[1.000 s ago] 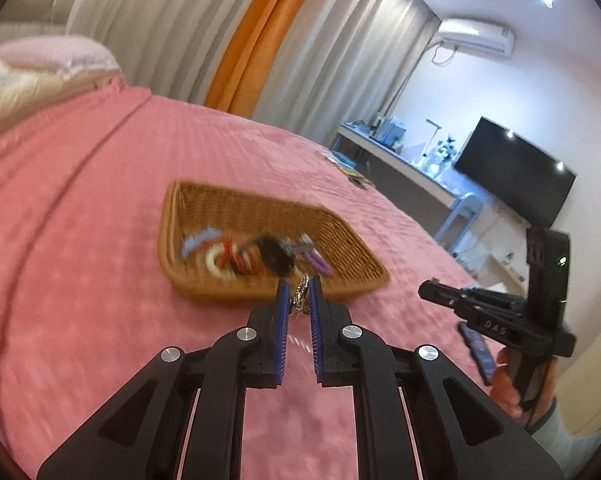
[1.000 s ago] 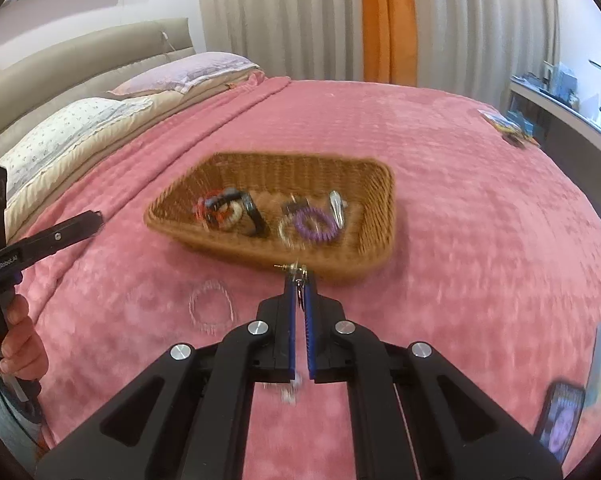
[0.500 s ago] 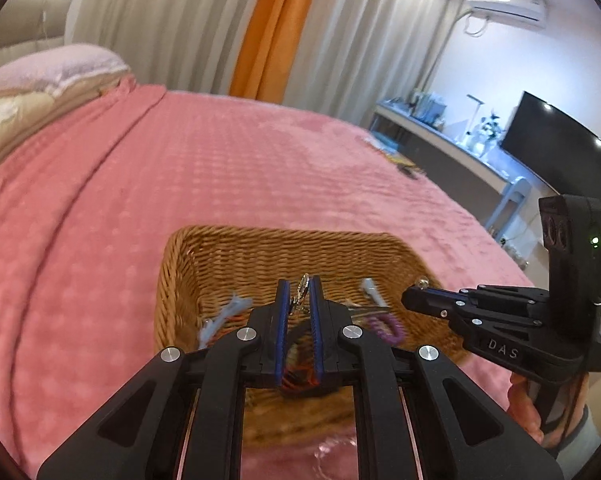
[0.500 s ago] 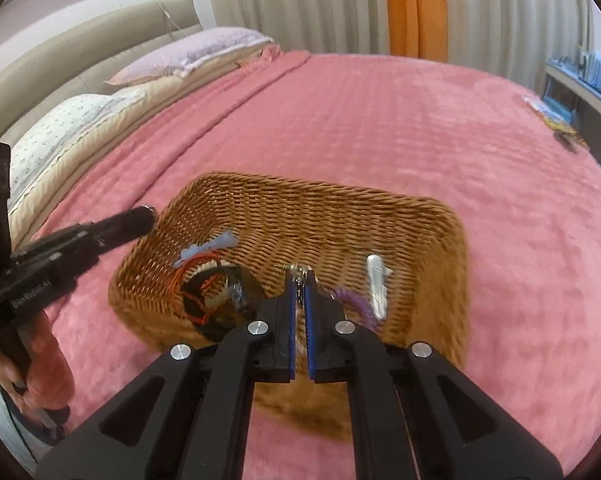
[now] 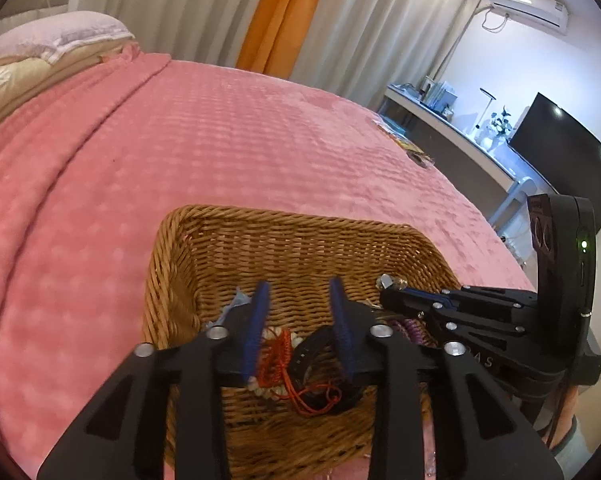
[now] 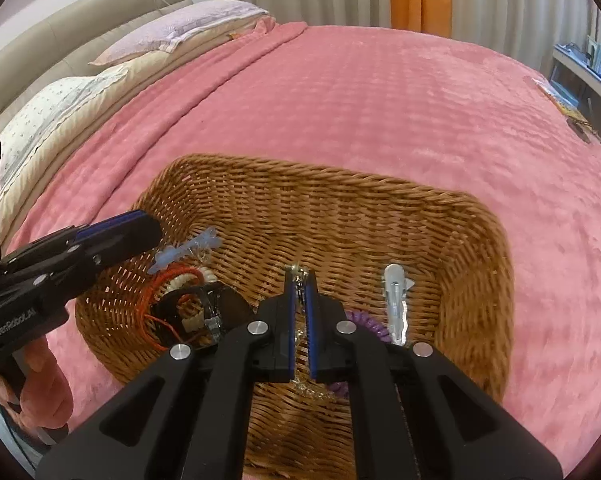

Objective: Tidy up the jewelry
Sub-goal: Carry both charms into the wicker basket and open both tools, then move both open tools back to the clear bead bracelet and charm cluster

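left gripper (image 5: 300, 292): held over the wicker basket (image 5: 300, 236), jaws opening right now, blue pads clearly apart. Nothing sits between them that I can see, you just look through the gap at the basket's weave and the stuff lying in the bottom.

right gripper (image 6: 300, 280): pads pretty much together, pinched on a small metal jewelry piece (image 6: 299, 276) that pokes up at the tips, with a bit of pale chain (image 6: 305, 380) dangling under the fingers. It hangs over the middle of the basket. In the left view its tip comes in from the right with a little silver bit at the end.

basket: sits on the pink bedspread (image 5: 180, 152), both grippers above it.

inside, left part: orange-red cord bracelet (image 6: 168, 280) tangled with a white bead bracelet (image 6: 196, 276) and a black band (image 6: 180, 300), all touching. A light blue clip (image 6: 188, 248) lies just behind them.

inside, right part: silver hair clip (image 6: 395, 300) lying flat, and a purple coil hair tie (image 6: 366, 322) beside it, partly hidden by the right gripper's fingers.

person: a hand (image 6: 40, 384) on the left gripper's handle shows at the lower left of the right view.

background: pillows (image 6: 180, 28) at the head of the bed, orange curtain (image 5: 284, 12), and a dark TV screen (image 5: 560, 152) on the far side.
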{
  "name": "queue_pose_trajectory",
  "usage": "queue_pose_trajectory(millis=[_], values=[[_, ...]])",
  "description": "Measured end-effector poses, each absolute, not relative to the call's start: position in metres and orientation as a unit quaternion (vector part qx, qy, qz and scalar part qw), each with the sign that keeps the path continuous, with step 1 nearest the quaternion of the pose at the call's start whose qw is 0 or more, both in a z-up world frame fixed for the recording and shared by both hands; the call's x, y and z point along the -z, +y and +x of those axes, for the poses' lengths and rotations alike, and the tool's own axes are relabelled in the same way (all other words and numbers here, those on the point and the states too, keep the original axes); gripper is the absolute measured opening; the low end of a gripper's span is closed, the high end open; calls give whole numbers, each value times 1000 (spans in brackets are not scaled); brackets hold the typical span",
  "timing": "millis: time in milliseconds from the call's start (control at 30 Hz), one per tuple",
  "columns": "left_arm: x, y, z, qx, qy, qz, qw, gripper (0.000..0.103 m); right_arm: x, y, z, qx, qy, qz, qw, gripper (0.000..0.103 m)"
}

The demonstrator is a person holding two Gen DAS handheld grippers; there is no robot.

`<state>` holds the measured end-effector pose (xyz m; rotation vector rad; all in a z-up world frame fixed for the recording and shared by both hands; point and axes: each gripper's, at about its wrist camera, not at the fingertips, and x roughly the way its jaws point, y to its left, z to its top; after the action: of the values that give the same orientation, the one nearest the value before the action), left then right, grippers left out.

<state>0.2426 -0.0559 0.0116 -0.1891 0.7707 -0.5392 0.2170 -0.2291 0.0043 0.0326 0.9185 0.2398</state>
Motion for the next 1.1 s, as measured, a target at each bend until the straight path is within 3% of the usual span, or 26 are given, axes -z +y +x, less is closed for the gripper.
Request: queue_pose_trajectory(millis=[167,267,333,400,700,1100], values=[[-22,-51,228,256,361,-91,892,39,-17,-238,202,-115,429,25,896,5],[-32,-44,206,264,345,-97,895,39,-28,-247,183,-120,417,35,900,13],[-38,-40,190,267,335,-98,898,41,-35,-252,166,-123,407,39,904,32],[-42,-37,171,271,327,-98,900,43,-45,-258,135,-123,384,43,914,45],[-21,-37,117,250,344,-78,902,44,-31,-269,59,-133,380,60,914,45],[51,-52,139,213,431,-69,874,44,41,-267,31,-130,434,71,889,45]])
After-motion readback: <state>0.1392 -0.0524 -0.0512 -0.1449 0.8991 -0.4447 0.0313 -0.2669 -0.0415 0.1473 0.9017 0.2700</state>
